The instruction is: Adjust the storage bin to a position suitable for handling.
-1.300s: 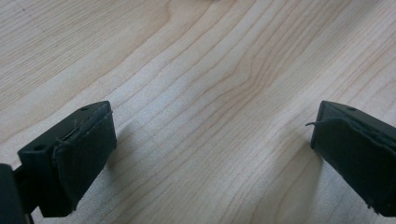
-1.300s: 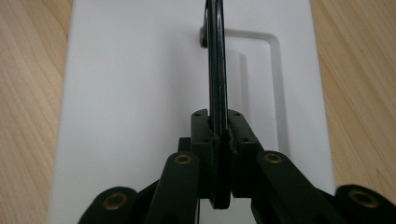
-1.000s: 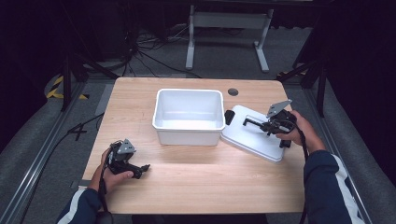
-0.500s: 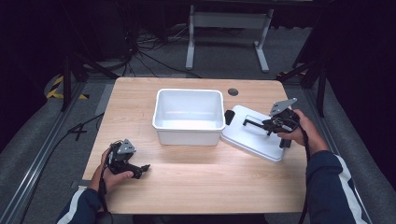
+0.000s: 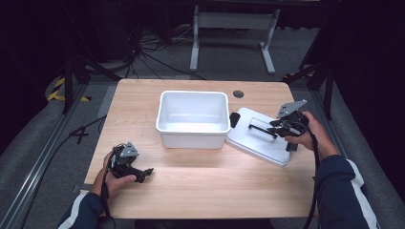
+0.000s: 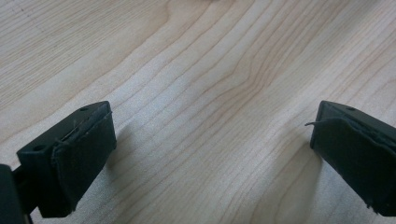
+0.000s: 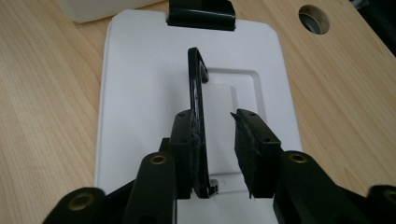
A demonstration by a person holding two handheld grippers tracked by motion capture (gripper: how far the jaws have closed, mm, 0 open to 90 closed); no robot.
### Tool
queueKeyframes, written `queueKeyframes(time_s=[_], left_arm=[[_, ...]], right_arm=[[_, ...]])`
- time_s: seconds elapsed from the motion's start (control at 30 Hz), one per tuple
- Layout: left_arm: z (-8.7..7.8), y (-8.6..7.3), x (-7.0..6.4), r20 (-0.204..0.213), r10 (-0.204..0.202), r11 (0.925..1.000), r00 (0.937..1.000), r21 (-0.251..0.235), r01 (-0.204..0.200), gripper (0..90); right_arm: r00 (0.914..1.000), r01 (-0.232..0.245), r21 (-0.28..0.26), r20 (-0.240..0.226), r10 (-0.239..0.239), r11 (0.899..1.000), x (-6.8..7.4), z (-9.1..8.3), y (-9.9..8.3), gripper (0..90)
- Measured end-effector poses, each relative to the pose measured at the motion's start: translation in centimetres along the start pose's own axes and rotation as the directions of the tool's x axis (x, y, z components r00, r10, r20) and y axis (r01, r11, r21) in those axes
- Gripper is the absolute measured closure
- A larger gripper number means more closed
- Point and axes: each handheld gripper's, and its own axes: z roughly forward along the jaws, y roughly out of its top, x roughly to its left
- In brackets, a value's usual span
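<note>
Black two-jaw left tongs (image 5: 143, 172) and right tongs (image 5: 254, 127), grey three-cornered top plates, brass screws, navy sleeves with white stripes

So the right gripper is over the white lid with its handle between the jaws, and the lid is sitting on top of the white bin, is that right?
Not quite. The white lid is not on the white bin; the high view shows it lying on the table beside the bin. The rest holds: the right gripper is over the lid with the black handle between its jaws.
</note>
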Motion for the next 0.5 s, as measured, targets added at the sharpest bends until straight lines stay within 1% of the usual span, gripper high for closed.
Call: queueKeyframes(time_s=[0.13,0.17,0.2,0.23,0.3,0.4,0.5], left_arm=[[0.0,0.0,0.0,-0.002,-0.002,1.0,1.0,-0.004,0.002,0.6],[0.0,0.0,0.0,0.0,-0.001,1.0,1.0,-0.001,0.001,0.6],[0.0,0.0,0.0,0.0,-0.001,1.0,1.0,-0.001,0.001,0.6],[0.0,0.0,0.0,0.0,0.0,1.0,1.0,-0.001,0.0,0.6],[0.0,0.0,0.0,-0.002,-0.002,1.0,1.0,-0.003,0.002,0.6],[0.0,0.0,0.0,-0.003,-0.001,1.0,1.0,-0.005,0.001,0.6],[0.0,0.0,0.0,-0.003,-0.001,1.0,1.0,-0.005,0.001,0.6]], right_arm=[[0.9997,-0.022,-0.023,0.002,0.022,0.999,0.4,-0.5,0.0,63.6],[0.9997,-0.025,-0.021,0.004,0.025,0.999,0.5,-0.6,0.0,61.0],[0.9997,-0.025,-0.021,0.004,0.025,0.999,0.5,-0.6,0.0,61.0],[0.9995,-0.026,-0.016,0.015,0.027,1.0,0.7,-0.6,0.0,58.3],[0.9994,-0.029,-0.018,0.016,0.03,0.999,1.0,-0.8,0.0,55.9],[0.9983,-0.043,-0.025,0.038,0.044,0.999,1.3,-1.1,0.0,50.8],[0.9978,-0.055,-0.03,0.035,0.056,0.998,1.6,-1.4,0.0,46.6]])
